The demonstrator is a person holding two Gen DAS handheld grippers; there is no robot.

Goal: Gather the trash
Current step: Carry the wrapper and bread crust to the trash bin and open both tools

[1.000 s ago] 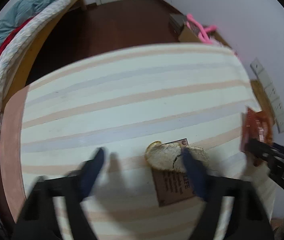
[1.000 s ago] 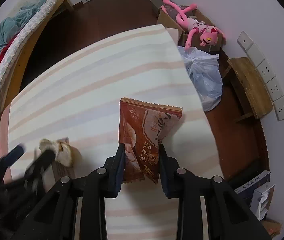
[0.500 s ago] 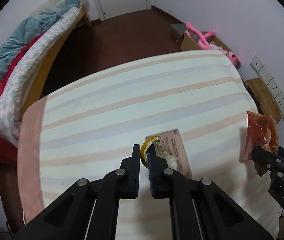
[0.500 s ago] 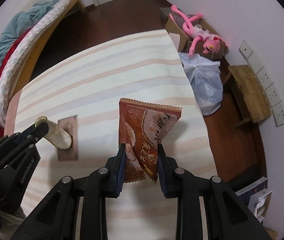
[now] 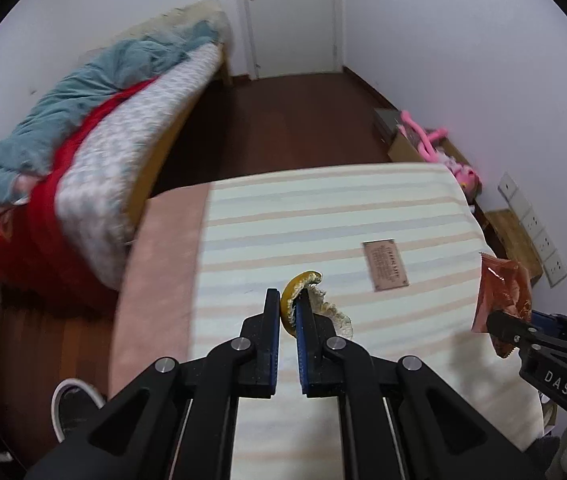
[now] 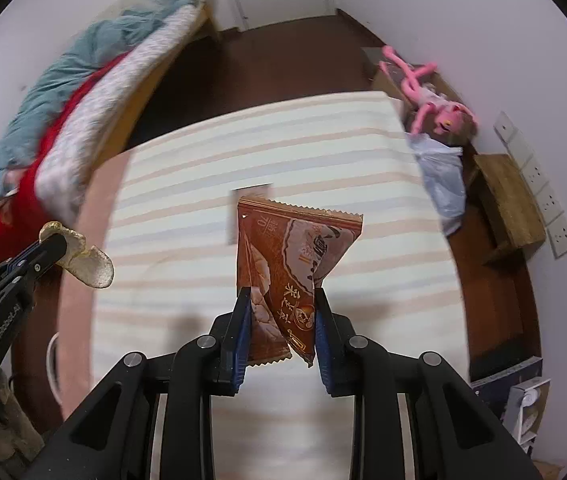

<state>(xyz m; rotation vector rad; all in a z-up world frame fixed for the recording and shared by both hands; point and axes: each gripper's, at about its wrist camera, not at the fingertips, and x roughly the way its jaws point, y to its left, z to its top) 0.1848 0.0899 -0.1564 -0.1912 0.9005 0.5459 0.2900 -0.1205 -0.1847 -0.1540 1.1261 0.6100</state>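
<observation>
A yellow fruit peel (image 5: 325, 305) with a pale pith side hangs above the striped mattress (image 5: 323, 216), and my left gripper (image 5: 287, 304) is shut on it. The same peel (image 6: 83, 258) shows at the left of the right wrist view, pinched in the left gripper (image 6: 53, 242). A brown snack wrapper (image 6: 287, 252) stands upright between the pads of my right gripper (image 6: 281, 300), which is shut on it. In the left wrist view that wrapper (image 5: 503, 290) and the right gripper (image 5: 499, 322) sit at the far right edge.
A brown label (image 5: 385, 265) is on the mattress. A bed with red and teal bedding (image 5: 83, 128) lies left. At the right are a translucent plastic bag (image 6: 443, 176), a pink plush toy (image 6: 431, 98) on a cardboard box, a wooden stool (image 6: 507, 204) and wall sockets (image 6: 539, 184).
My left gripper went from open around the peel to shut on it, then lifted it off the label. Both grippers rose away from the mattress, the right one still holding the wrapper.
</observation>
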